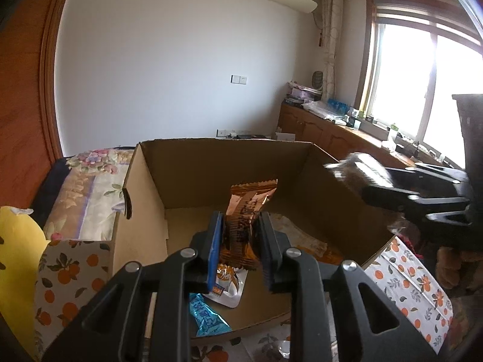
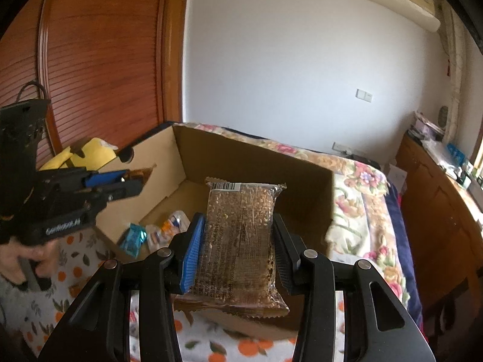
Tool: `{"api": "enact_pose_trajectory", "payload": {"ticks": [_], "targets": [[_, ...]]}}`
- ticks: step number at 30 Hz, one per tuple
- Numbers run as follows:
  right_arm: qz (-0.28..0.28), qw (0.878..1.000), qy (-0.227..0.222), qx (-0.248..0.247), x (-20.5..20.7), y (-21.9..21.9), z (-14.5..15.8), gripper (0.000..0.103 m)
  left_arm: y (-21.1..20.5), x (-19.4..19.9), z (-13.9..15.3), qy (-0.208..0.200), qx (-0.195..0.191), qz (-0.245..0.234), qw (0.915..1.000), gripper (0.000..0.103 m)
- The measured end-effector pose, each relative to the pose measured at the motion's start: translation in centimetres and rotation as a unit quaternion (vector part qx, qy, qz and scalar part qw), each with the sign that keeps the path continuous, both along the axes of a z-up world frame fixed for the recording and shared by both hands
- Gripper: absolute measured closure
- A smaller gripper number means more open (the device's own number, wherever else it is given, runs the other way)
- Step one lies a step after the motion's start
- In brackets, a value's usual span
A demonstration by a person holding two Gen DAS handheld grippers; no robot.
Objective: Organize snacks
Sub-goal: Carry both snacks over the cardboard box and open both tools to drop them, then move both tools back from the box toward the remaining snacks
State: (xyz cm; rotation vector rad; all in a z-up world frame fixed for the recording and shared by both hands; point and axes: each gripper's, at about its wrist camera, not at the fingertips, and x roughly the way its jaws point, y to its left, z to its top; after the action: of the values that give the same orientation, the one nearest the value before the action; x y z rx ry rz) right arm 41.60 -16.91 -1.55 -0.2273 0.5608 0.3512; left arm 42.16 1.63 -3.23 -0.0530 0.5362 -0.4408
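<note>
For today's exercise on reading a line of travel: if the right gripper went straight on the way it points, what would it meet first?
Probably the cardboard box: the right gripper, shut on a sesame bar packet, points down into it, likely toward its far wall; depth is unclear.

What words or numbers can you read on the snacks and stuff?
None can be read for sure.
Brown snack packet: dark print, crumpled, unreadable.
Sesame bar wrapper: barcode and fine print, too small.
Blue packet: white characters, blurred.
Left gripper: white lettering on its body, blurred.
</note>
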Motion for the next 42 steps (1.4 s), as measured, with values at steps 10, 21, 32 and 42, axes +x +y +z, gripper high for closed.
{"api": "enact_pose_trajectory", "payload": {"ticks": [10,21,32,42], "targets": [[0.008,1.000,0.016,-0.009,2.9,1.9,-2.5,0.060,-0.4,0.1,-0.3,0.000,0.013,0.008,0.9999,0.069],[-0.002,0.999,0.035,-0.007,4.0,2.2,-4.4,0.059,-0.3,0.0,-0.6,0.001,0.017,0.011,0.9998,0.067],[-0.012,1.000,0.023,0.009,3.0,1.8,-4.5,0.057,-0.7,-0.3,-1.0,0.002,0.033,0.015,0.9993,0.067],[-0.017,0.999,0.007,0.037,-2.4,-0.7,-2.7,0.053,-1.0,-2.1,-0.2,-0.013,0.034,0.015,0.9992,0.067]]}}
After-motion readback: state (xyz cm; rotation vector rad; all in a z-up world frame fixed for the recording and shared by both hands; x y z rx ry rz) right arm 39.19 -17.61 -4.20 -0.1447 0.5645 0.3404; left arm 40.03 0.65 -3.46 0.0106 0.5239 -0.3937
